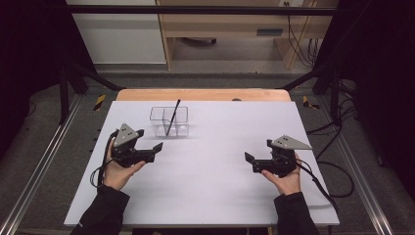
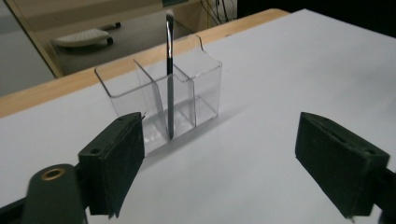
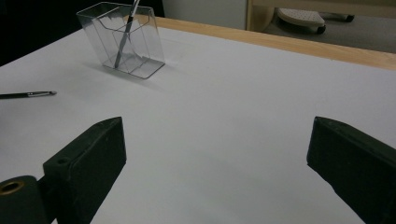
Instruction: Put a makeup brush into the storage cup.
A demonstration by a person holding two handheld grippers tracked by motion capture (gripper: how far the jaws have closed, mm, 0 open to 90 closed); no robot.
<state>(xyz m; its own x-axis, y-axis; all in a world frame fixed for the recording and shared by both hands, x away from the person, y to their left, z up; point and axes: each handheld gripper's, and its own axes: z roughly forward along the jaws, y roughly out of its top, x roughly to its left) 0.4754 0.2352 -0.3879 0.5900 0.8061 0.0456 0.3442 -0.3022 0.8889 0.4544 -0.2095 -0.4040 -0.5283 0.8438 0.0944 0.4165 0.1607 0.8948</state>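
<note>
Nearby, a slim dark pen (image 2: 170, 79) leans in the clear, square-walled plastic holder (image 2: 205, 88); both grippers gape wide, empty.

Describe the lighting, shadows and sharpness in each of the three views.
High view: bright white table amid dark surroundings, image soft. Left gripper view: clear organiser and the brush in it fairly sharp, near jaws blurred. Right gripper view: organiser casts a faint shadow; the jaws are dark.

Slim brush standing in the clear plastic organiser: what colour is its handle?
Black handle with a silver band, on the slim brush; clearest in the left gripper view.
</note>
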